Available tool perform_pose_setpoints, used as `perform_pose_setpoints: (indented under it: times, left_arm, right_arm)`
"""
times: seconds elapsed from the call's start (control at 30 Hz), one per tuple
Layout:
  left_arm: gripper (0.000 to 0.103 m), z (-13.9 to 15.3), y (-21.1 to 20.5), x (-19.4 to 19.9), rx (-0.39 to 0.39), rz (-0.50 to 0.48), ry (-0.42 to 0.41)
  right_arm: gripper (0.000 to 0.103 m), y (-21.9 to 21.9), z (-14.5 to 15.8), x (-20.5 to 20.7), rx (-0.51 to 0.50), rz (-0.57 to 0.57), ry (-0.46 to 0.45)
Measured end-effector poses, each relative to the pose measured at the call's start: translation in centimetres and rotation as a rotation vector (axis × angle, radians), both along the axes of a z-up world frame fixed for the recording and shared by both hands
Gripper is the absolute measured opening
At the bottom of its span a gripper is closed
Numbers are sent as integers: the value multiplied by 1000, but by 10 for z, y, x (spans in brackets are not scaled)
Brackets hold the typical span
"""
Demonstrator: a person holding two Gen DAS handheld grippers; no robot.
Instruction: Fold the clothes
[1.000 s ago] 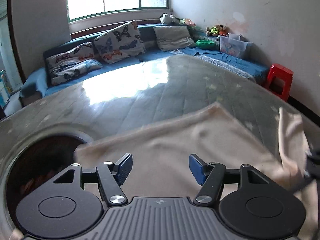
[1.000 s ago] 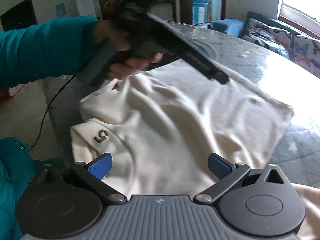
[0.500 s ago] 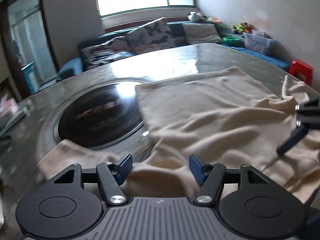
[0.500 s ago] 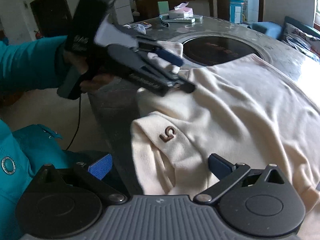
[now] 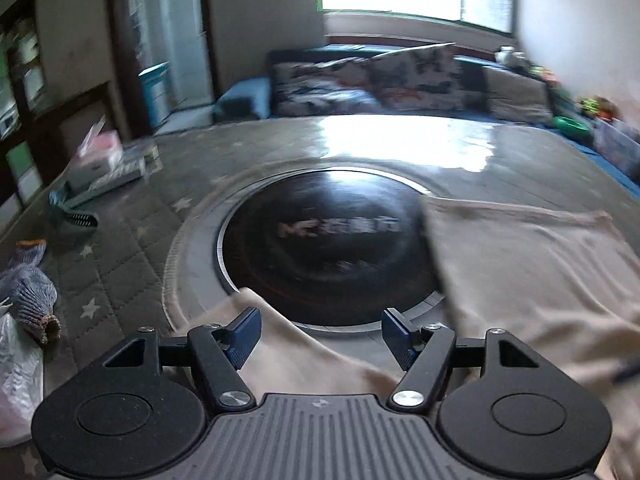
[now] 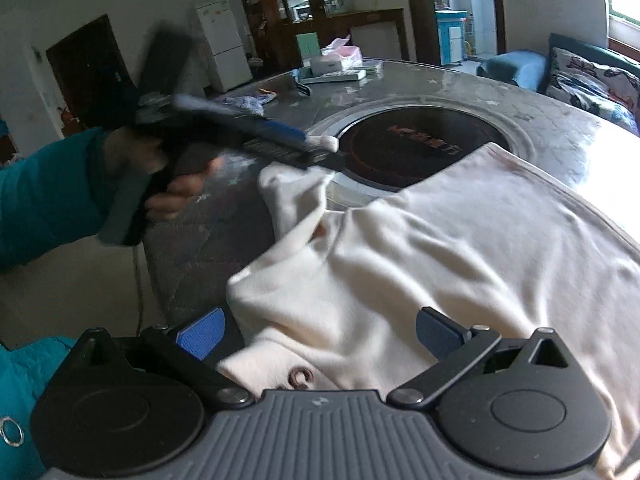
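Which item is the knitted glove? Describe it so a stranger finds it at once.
Start at the round grey quilted table with the black glass disc in its middle. Look to its far-left edge in the left wrist view: the blue-grey knitted glove lies crumpled beside a white plastic bag. Unlike the large cream shirt, it is small, speckled, with a brown cuff.

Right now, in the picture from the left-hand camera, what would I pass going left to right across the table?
Knitted glove → black comb → pink-topped box → dark round glass plate → cream shirt, draped over the plate's right edge.
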State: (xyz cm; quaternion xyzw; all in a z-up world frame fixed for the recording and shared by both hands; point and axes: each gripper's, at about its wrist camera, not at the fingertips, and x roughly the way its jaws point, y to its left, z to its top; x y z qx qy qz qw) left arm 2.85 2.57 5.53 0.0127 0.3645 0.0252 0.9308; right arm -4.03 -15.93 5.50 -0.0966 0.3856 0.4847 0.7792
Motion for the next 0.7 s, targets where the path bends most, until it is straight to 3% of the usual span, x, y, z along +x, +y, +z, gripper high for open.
perform_pose_setpoints:
  times: [0.13,0.27,0.4,0.5,0.7]
  left_arm:
    - [68,-13,14,24,4,99,55]
    - [67,-18,15,25,47,114,43]
    - [40,-19,20,17,67,127,10]
    - [22,-16,30,12,42,145,-5]
    - [7,-4,52,-7,-24,180,-47]
  right_arm:
    - [103,6,-4,-1,-12,18,-8]
    - [103,5,-8,1,-10,13,8]
    - [103,4,-10,3,-10,6,17]
    - [103,4,-10,2,-12,4,16]
    - [103,6,-6,-3,-23,5,-2]
